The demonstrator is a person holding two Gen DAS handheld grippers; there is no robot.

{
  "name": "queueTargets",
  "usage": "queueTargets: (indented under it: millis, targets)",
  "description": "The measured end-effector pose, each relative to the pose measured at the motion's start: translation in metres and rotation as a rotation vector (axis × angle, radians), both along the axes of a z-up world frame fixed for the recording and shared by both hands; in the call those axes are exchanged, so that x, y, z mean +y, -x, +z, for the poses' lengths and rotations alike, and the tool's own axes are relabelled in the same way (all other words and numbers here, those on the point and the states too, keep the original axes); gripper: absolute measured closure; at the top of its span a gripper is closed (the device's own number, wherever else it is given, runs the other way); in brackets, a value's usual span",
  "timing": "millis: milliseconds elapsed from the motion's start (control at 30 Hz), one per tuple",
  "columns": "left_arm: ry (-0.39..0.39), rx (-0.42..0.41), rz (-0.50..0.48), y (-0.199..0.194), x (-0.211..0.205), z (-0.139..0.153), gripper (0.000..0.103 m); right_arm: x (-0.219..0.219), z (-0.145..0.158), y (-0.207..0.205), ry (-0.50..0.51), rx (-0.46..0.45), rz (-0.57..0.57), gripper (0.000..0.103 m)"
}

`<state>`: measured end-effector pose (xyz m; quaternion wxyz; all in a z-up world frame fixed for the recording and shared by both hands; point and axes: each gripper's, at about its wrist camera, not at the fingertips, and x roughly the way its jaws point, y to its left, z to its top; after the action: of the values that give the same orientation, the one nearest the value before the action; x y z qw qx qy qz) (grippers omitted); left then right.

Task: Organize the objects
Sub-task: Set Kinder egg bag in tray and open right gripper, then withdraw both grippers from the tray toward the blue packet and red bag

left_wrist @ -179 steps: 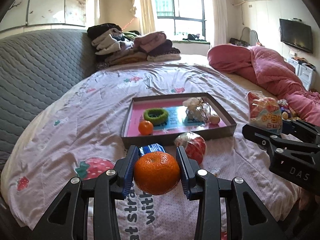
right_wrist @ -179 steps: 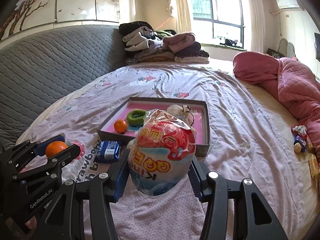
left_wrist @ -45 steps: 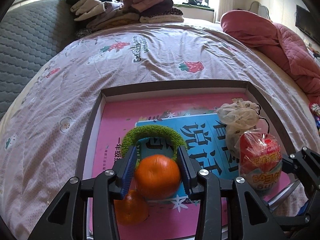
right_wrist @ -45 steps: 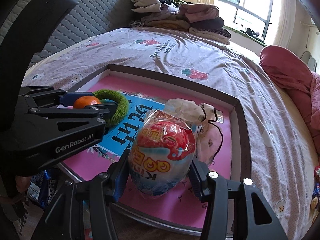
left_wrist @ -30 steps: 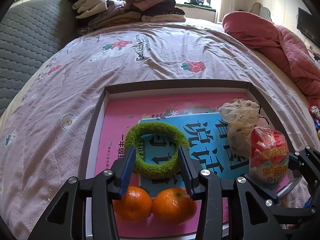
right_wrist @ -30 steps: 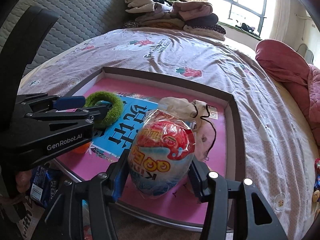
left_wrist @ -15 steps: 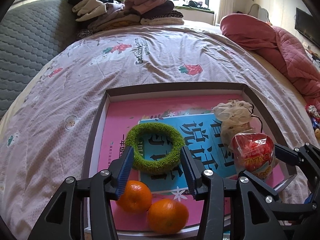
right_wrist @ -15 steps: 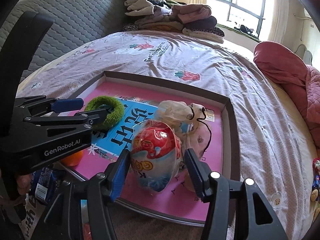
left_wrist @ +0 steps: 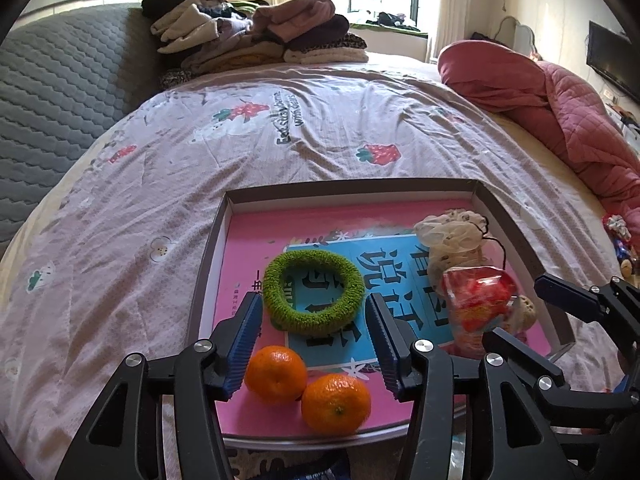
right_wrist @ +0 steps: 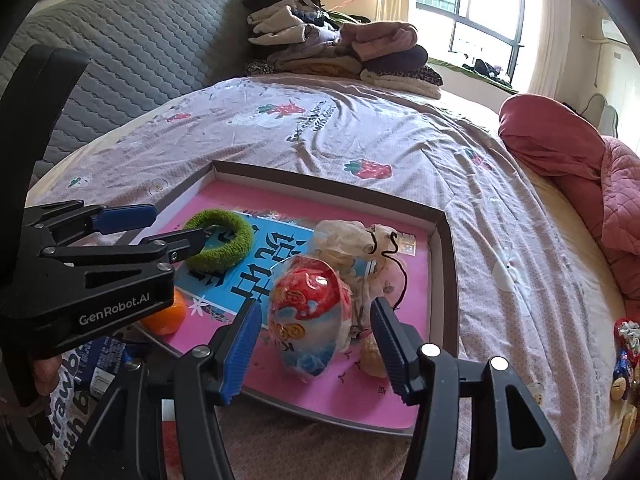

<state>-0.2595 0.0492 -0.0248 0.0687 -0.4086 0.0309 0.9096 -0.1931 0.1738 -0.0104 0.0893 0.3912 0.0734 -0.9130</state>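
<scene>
With both sets of jaws standing apart and empty, the left gripper (left_wrist: 312,344) is hovering over two oranges (left_wrist: 347,403) lying in the tray (left_wrist: 352,191), and the right gripper (right_wrist: 316,344) is straddling the snack bag (right_wrist: 308,320) lying there too. I'd say each should be lifting straight up and back, since the green ring (left_wrist: 313,290) and a mesh pouch (right_wrist: 352,240) are sitting close by, while a blue packet (right_wrist: 105,364) is waiting on the bedsheet (left_wrist: 280,140).
</scene>
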Motion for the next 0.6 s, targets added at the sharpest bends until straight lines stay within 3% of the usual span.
queueTargets:
  millis: [600]
  targets:
    - [-0.011, 0.053, 0.011, -0.026, -0.009, 0.037, 0.04, -0.002, 0.036, -0.022, -0.003, 0.063, 0.0, 0.047]
